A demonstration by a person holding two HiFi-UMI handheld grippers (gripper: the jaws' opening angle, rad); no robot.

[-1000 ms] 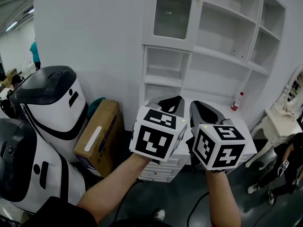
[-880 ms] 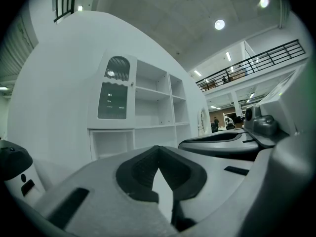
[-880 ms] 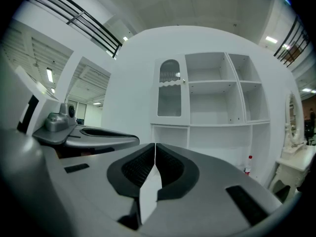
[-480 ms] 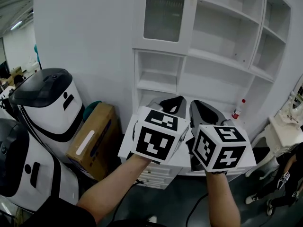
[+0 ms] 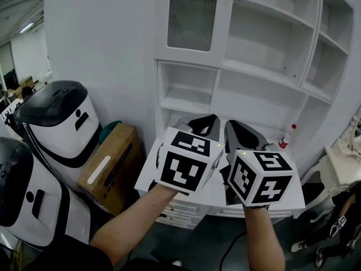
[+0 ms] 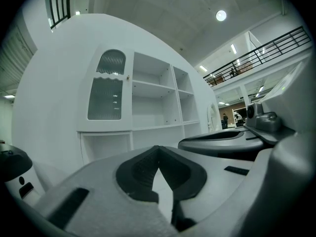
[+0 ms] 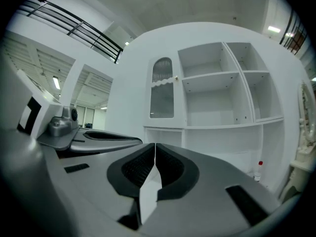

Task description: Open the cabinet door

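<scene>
The left tongs (image 5: 207, 119) and right tongs (image 5: 233, 126) are held up side by side, each pinched together with nothing between. The glass-paned cabinet door (image 5: 192, 21) is seen closed, well beyond them, at the white cabinet's (image 5: 271, 66) upper left.

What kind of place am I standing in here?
Probably a large indoor hall or lab, not a home: a white cabinet stands beside white machines, and a railed mezzanine runs overhead.
</scene>
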